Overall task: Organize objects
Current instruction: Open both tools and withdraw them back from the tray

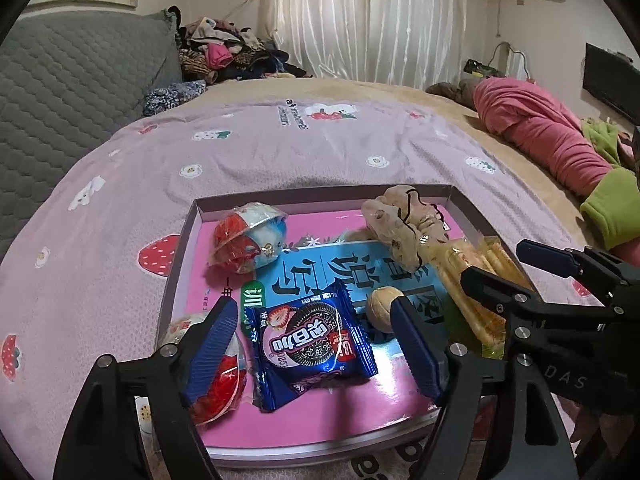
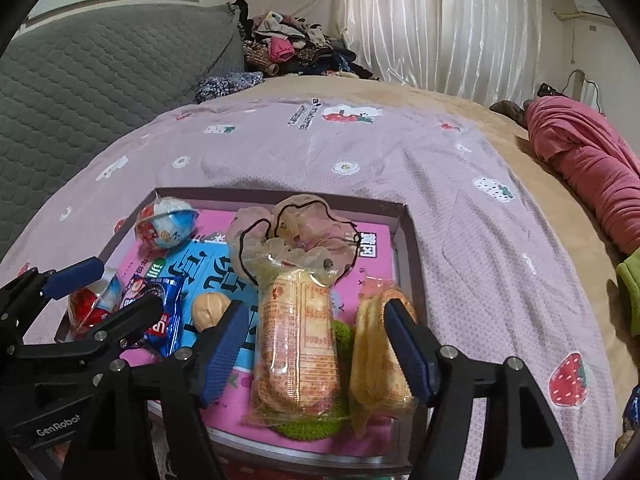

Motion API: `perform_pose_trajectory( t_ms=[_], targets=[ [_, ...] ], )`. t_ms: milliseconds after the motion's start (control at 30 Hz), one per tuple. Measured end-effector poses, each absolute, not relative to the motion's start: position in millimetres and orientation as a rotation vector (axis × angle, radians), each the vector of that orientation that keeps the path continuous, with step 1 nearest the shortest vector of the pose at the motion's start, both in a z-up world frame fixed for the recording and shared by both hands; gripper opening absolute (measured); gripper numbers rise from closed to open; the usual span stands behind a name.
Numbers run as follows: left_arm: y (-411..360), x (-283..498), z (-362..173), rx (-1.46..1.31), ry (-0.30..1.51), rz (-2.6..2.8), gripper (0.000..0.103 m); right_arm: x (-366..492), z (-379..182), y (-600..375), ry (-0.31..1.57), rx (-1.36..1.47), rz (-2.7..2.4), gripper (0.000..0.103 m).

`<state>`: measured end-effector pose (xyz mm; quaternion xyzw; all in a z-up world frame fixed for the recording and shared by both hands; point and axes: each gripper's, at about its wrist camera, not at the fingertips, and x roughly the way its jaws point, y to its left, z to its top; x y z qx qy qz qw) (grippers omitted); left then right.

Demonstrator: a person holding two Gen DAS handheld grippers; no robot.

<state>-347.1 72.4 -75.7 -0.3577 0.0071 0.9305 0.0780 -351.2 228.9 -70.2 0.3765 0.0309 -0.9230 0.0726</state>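
1. Pink-lined tray [image 1: 188,240] on a lilac strawberry-print sheet [image 1: 280,152], holding every snack in view.
2. Left gripper [image 1: 316,340] spread wide, blue pads [image 1: 212,352] at 9 and 3 o'clock of a blue cookie pack [image 1: 312,344], gripping nothing; cannot tell whether the pads touch the wrapper.
3. Cookie pack flat on the tray floor, at 6 o'clock of the tray in the left wrist view.
4. Red-and-blue capsule [image 1: 250,240] at 11 o'clock of the tray; second capsule [image 1: 224,380] at 8 o'clock, partly behind the left pad.
5. Walnut [image 1: 384,304] just beside the cookie pack, at its 2 o'clock.
6. Beige scrunchie [image 1: 400,228] at 1 o'clock of the tray, touching the top of a clear cracker pack [image 2: 296,344].
7. Right gripper [image 2: 316,348] also spread wide, pads either side of the cracker pack, clamping nothing.
8. Cracker pack lengthwise toward 12 o'clock in the right wrist view, resting on something green and fuzzy [image 2: 304,424].
9. Yellow snack bag [image 2: 376,364] at 3 o'clock of the cracker pack, partly behind the right pad, near the tray wall.
10. Grey quilted headboard [image 1: 72,80] at 10 o'clock, clothes pile [image 1: 228,48] at 11 o'clock, white curtain [image 1: 372,16] at 12 o'clock, pink bundle [image 1: 540,128] at 2 o'clock.
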Motion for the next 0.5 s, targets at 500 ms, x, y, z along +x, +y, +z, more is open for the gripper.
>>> perform_pose_trajectory(
  t_ms=[500],
  targets=[
    [65.6, -335.1, -53.2, -0.987, -0.004, 2.841, 0.085, -342.8, -50.5, 238.6, 0.036, 1.038, -2.844, 0.091]
  ],
)
